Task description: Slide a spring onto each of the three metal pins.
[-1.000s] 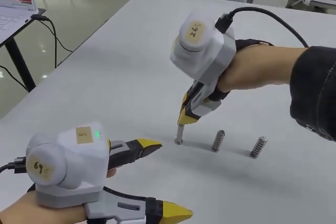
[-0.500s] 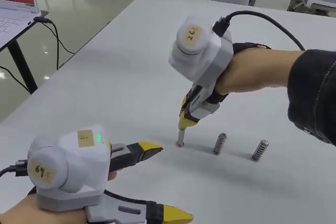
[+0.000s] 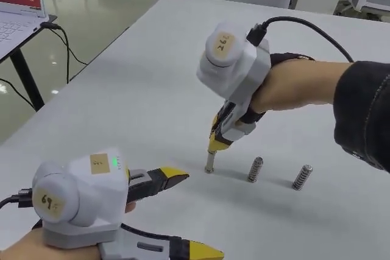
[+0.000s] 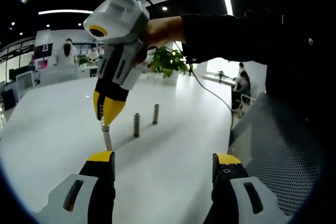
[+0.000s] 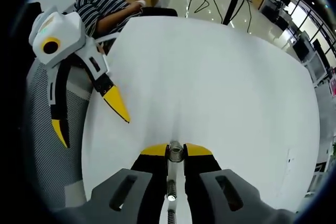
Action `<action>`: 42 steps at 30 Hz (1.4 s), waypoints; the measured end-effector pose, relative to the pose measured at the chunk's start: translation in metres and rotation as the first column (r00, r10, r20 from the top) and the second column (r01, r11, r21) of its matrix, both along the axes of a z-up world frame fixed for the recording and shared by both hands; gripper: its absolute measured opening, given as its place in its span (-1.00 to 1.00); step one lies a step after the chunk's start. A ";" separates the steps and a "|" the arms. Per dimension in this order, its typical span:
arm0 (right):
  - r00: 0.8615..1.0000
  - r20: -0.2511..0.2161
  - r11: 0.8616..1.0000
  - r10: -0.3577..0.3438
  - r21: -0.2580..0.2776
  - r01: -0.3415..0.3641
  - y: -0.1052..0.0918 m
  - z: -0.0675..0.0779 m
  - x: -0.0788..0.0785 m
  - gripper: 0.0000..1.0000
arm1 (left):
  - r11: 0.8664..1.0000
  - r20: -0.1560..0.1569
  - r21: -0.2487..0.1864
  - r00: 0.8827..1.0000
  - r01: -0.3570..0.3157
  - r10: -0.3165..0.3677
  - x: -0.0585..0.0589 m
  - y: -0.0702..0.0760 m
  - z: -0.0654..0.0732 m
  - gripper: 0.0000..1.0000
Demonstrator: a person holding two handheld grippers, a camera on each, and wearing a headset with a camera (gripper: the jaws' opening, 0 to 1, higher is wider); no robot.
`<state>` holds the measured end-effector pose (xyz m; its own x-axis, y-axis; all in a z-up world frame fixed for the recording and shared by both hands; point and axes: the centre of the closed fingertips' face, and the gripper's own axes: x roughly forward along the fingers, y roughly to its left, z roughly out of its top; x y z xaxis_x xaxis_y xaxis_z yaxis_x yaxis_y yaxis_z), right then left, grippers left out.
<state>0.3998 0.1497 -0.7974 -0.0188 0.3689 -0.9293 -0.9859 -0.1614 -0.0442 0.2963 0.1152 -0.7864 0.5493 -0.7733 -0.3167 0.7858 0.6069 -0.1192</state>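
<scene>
Seemingly the right claw (image 3: 214,146) half-hides its spring (image 5: 176,153) — pin (image 3: 209,164) below.

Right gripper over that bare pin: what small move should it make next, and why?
Probably ease straight down so the spring slides over the bare pin, then open the jaws. The right gripper is shut on the spring and is lined up just above that pin's top. The middle spring and the end spring already sit on their pins, so this pin is the last one.

A round sticker (image 3: 222,43) on the right tongs (image 3: 214,144) reads "26"; another label (image 3: 49,200) on the left tongs (image 3: 200,214) reads "69".
</scene>
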 end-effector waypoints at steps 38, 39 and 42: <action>0.998 -0.053 0.999 -0.025 -0.027 0.024 -0.002 -0.040 -0.020 -0.84 | 1.000 -0.007 0.004 1.000 -0.010 0.010 0.000 0.003 -0.002 0.41; 0.998 -0.053 0.999 -0.026 -0.028 0.025 -0.002 -0.040 -0.020 -0.84 | 1.000 -0.007 0.004 1.000 -0.009 0.009 0.000 0.003 -0.002 0.41; 0.998 -0.050 0.999 -0.026 -0.029 0.025 -0.001 -0.043 -0.021 -0.84 | 1.000 -0.008 0.006 1.000 -0.009 0.009 0.000 0.003 -0.002 0.41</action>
